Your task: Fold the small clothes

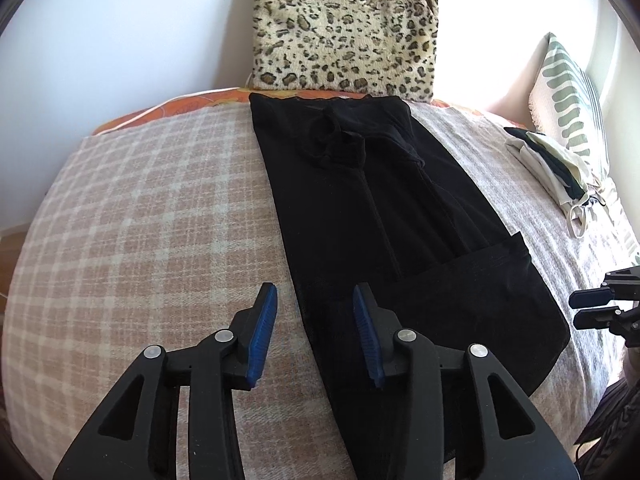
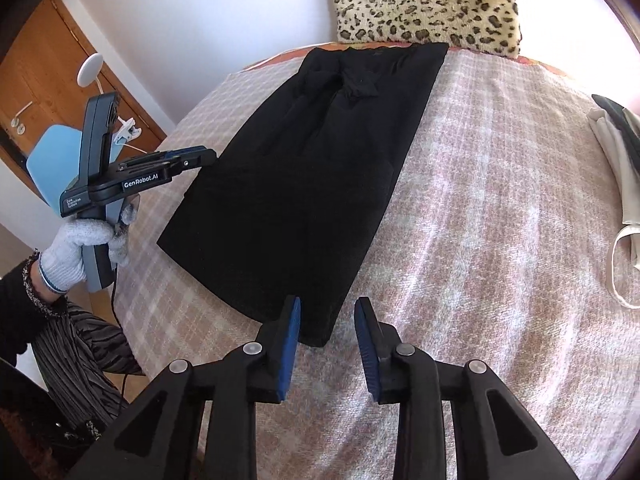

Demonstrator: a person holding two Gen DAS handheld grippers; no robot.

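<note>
A black garment [image 1: 380,220] [image 2: 312,184] lies flat in a long strip on the checked blanket [image 1: 160,208] [image 2: 500,200], with a small bunched knot of cloth near its far end. My left gripper [image 1: 314,294] hovers open over the garment's near left edge; the cloth's edge runs under the gap and the pads do not press it. In the right wrist view the left gripper [image 2: 200,158] shows side-on, held by a gloved hand [image 2: 80,248]. My right gripper [image 2: 328,306] [image 1: 580,306] stands open just above the garment's near right corner, nothing clamped.
A leopard-print cushion [image 1: 344,28] [image 2: 428,0] leans on the wall behind the garment. A small pile of light and dark clothes [image 1: 560,172] [image 2: 616,168] lies at the right, by a green-striped pillow [image 1: 572,92]. A wooden door [image 2: 44,80] and blue chair [image 2: 52,160] stand left.
</note>
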